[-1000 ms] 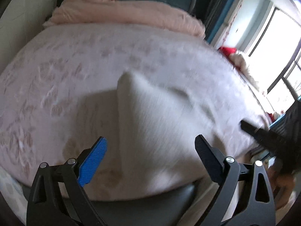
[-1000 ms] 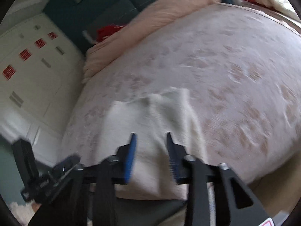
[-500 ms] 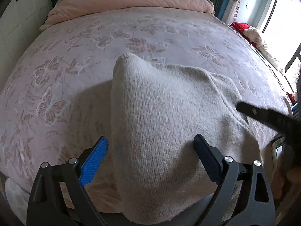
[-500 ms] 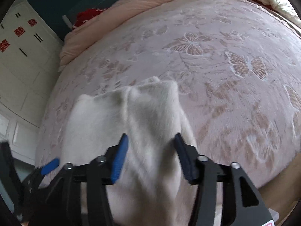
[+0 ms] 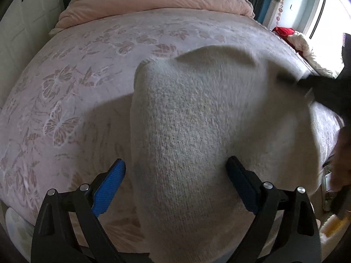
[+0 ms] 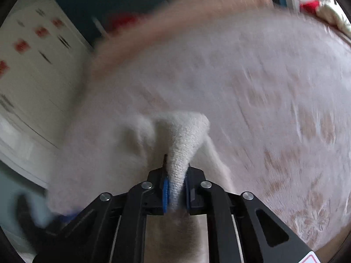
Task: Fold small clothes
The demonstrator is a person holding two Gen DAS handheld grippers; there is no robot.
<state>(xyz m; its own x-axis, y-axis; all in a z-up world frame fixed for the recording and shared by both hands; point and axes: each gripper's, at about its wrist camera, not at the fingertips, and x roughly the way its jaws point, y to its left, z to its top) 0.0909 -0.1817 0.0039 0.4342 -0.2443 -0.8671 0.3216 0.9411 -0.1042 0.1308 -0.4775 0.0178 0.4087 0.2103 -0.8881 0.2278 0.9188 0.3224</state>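
Note:
A cream knitted garment [image 5: 197, 131] lies on the pink butterfly-patterned bed [image 5: 65, 87] at its near edge, partly raised. My left gripper [image 5: 175, 175] is open, its blue-padded fingers either side of the garment's near part. In the right wrist view my right gripper [image 6: 176, 188] is shut on a bunched fold of the garment [image 6: 184, 140], lifting it in a peak. The right gripper also shows as a dark blur at the right of the left wrist view [image 5: 324, 87].
A folded pink duvet [image 5: 153, 2] lies across the head of the bed. White cupboards [image 6: 33, 76] stand to the left. A window and red and cream items [image 5: 296, 37] are at the right. The right wrist view is motion-blurred.
My right gripper has closed on the garment and is moving with it, lifting a fold. The left gripper has stayed open and shifted slightly closer over the garment.

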